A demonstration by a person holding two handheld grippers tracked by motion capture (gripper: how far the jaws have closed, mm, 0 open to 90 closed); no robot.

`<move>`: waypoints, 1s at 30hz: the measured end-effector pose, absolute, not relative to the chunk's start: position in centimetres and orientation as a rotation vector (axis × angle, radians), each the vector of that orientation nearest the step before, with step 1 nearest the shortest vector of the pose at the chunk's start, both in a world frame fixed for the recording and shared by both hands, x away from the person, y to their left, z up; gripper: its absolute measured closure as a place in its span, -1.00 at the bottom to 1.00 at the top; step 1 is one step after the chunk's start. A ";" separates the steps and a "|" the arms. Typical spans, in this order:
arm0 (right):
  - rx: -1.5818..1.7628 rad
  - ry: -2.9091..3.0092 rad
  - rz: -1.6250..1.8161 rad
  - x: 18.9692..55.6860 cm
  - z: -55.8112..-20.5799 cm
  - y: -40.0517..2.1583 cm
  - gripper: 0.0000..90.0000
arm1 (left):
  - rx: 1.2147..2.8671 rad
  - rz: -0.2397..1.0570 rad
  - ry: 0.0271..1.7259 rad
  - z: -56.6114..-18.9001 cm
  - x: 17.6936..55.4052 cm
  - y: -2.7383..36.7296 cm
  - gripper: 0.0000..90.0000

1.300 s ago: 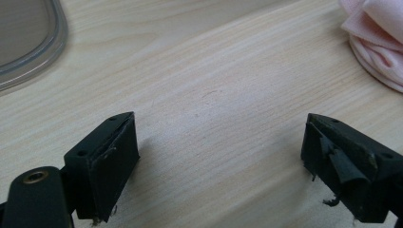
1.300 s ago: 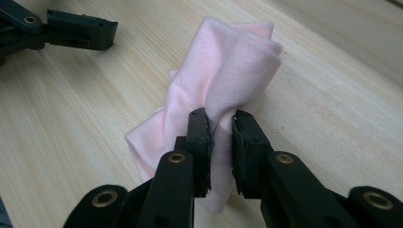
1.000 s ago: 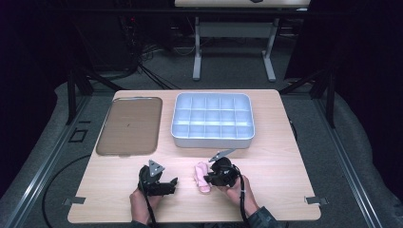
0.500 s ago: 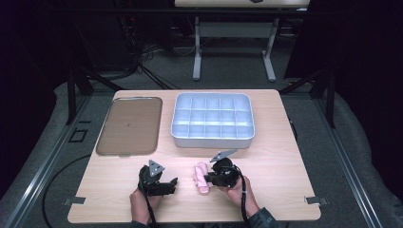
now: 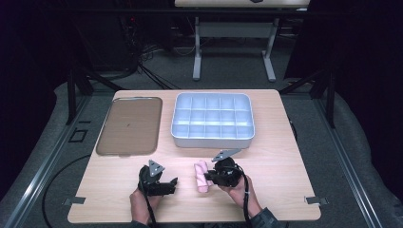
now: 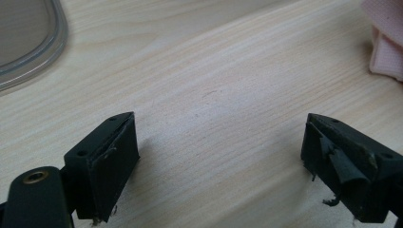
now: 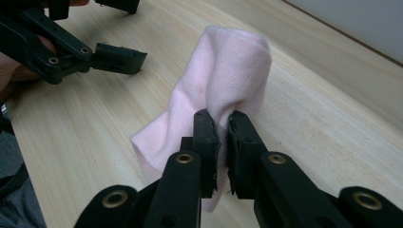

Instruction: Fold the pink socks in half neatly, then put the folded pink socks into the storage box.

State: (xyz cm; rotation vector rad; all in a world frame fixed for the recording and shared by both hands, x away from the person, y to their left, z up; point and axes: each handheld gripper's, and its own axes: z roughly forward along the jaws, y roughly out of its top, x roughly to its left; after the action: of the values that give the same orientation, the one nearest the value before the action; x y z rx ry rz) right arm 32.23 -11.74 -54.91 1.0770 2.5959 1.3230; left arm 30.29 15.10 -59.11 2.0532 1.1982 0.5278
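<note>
Two claws are working near the front edge of the tabletop (image 5: 285, 190), each gripped by one of the person's hands. The right claw (image 7: 219, 135) is pinching a fold of a pink cloth (image 7: 223, 80), its jaws pressed almost together on the fabric; from the high view that cloth (image 5: 202, 175) is lying as a rolled bundle just left of the right claw (image 5: 209, 176), between the two hands. The left claw (image 6: 218, 156) is sitting with its jaws spread wide over bare wood, holding nothing, and the cloth's edge (image 6: 387, 38) is showing at the upper right of its own view, well apart from the jaws. From above, the left claw (image 5: 172, 183) is pointing toward the cloth.

Toward the far edge, a white divided tray (image 5: 212, 139) is standing beside a flat grey lid (image 5: 129, 126), the two apart with a strip of wood between them. Open wood is running along the right side of the tabletop and between the tray's front wall and the hands. No writing or brand marks are readable on anything here.
</note>
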 end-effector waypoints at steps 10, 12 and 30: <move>1.025 2.441 1.473 32.1 -54.2 -11.9 0.86 | 2.053 0.527 1.198 -59.1 30.3 15.1 -0.74; 1.041 2.444 1.409 31.9 -53.7 -12.1 0.86 | 2.053 0.527 1.198 -59.1 30.3 15.1 -0.74; 1.034 2.432 1.228 31.2 -49.1 -14.5 0.85 | 2.053 0.528 1.199 -59.1 30.3 15.1 -0.74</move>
State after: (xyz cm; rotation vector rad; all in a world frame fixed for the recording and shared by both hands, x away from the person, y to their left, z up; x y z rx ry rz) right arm 31.16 -14.46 -49.08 1.0344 2.4323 1.2277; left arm 30.29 15.10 -59.11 2.0531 1.1986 0.5276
